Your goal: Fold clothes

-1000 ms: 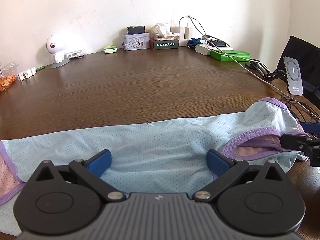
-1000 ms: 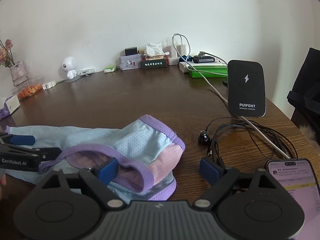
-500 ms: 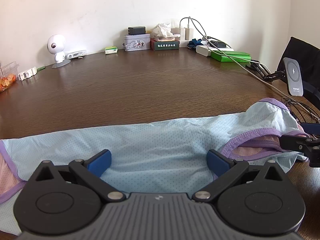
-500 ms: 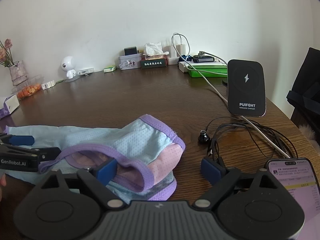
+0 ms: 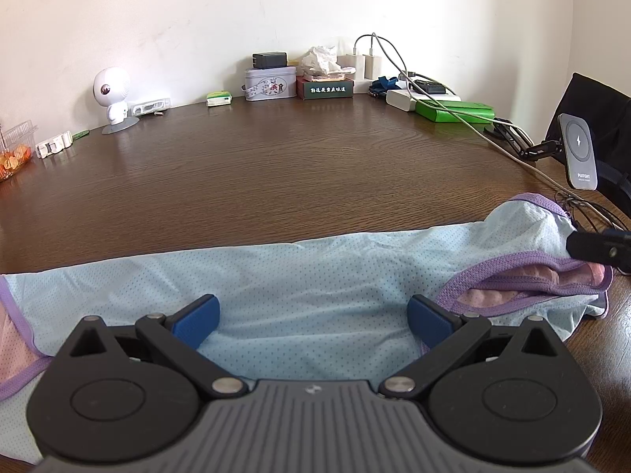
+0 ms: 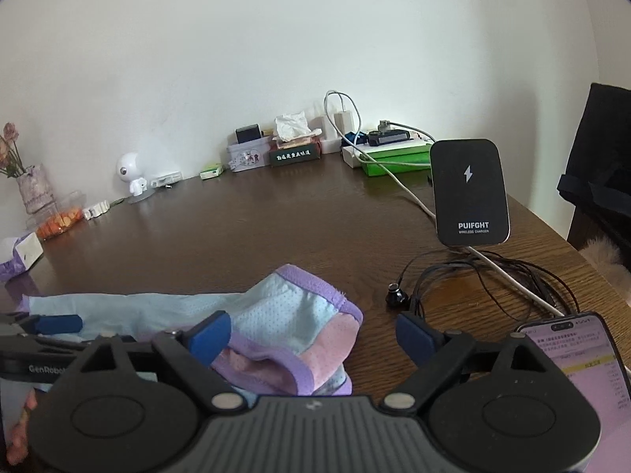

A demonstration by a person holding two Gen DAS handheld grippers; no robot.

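Note:
A light blue mesh garment (image 5: 315, 276) with purple trim and a pink inner side lies spread along the near edge of the brown table (image 5: 295, 173). My left gripper (image 5: 311, 321) hovers open over its middle, nothing between the pads. The garment's bunched right end (image 6: 299, 307), with a purple-hemmed opening, lies under my right gripper (image 6: 313, 337), which is wide open. Its left pad sits over the hem and its right pad over bare table. One finger of the right gripper (image 5: 599, 246) shows at the edge of the left wrist view. The left gripper (image 6: 55, 325) shows at the left of the right wrist view.
A phone (image 6: 583, 354) lies by the right pad, with tangled black cables (image 6: 473, 276), an earbud (image 6: 394, 297) and a wireless charger (image 6: 469, 193) behind. Boxes, a tin and chargers (image 5: 315, 82) line the far wall. A white toy robot (image 5: 112, 94) and a snack box (image 6: 59, 222) stand at the left.
The right gripper has rolled slightly, and its finger sits a little higher in the left wrist view. The left gripper and the garment have not moved.

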